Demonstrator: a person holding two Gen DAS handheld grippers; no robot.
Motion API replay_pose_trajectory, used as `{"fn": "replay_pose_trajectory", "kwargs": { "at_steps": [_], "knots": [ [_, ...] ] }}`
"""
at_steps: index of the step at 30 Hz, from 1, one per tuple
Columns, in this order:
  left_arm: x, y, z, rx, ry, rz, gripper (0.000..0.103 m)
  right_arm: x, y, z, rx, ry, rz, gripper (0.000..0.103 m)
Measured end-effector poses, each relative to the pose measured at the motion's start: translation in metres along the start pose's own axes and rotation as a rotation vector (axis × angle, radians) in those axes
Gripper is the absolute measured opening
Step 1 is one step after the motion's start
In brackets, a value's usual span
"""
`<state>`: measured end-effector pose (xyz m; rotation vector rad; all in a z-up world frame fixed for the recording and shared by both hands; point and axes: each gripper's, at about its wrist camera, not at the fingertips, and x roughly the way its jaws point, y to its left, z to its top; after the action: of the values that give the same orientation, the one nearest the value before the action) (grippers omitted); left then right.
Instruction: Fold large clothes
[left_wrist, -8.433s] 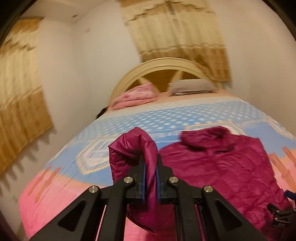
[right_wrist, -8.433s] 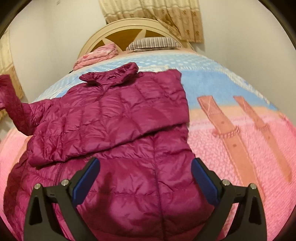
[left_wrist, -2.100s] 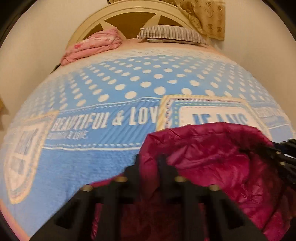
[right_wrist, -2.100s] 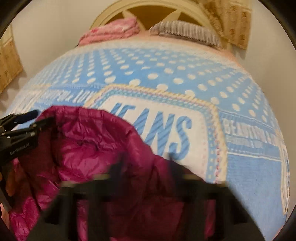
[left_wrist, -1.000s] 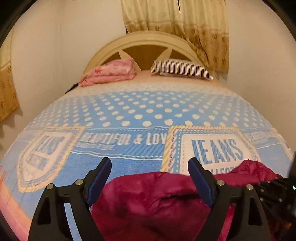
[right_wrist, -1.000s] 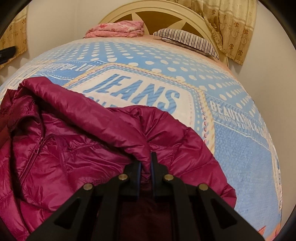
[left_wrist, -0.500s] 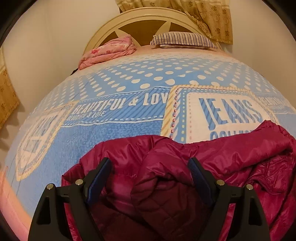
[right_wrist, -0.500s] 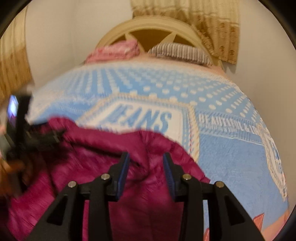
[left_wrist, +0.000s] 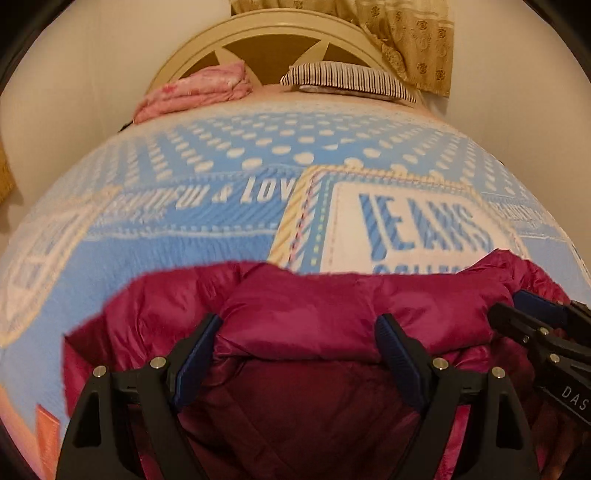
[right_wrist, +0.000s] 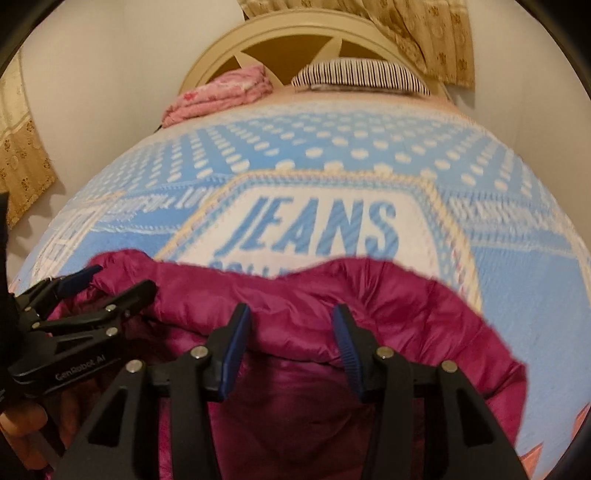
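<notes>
**Both grippers over the folded jacket**

Fingers (left_wrist: 199, 354) of the left gripper (left_wrist: 299, 347) stand wide apart, their blue pads either side of a puffed fold of the jacket (left_wrist: 332, 314) without pressing it. On the right gripper (right_wrist: 293, 345) the fingers (right_wrist: 236, 347) are opening, part-way apart, with the jacket's rolled edge lying between them; the pads do not pinch the cloth.

Each gripper shows in the other's view: the right one at the right edge of the left view, the left one at the left edge of the right view, both low over the jacket and near each other. Part of a hand (right_wrist: 18, 428) shows beneath the left gripper.

That magenta quilted jacket lies bunched in a doubled heap on the near part of the bed (left_wrist: 184, 251), on a blue blanket (right_wrist: 517, 277) with white dots and a "JEANS" patch just beyond the jacket's far edge.

At the far end a pink bundle (left_wrist: 195, 92) and a striped pillow (left_wrist: 347, 79) rest by the headboard (left_wrist: 273, 40). Curtain (left_wrist: 417, 40) hangs behind it.
</notes>
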<state>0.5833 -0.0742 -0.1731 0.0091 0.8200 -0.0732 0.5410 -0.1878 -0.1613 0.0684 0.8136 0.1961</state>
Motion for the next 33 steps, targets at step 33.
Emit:
{"fn": "replay_pose_trajectory", "kwargs": {
  "at_steps": [33],
  "knots": [
    [0.026,-0.005,-0.011,0.026,0.076,0.047,0.093,0.024,0.010,-0.018,-0.070,0.037,-0.093,0.050]
  ]
}}
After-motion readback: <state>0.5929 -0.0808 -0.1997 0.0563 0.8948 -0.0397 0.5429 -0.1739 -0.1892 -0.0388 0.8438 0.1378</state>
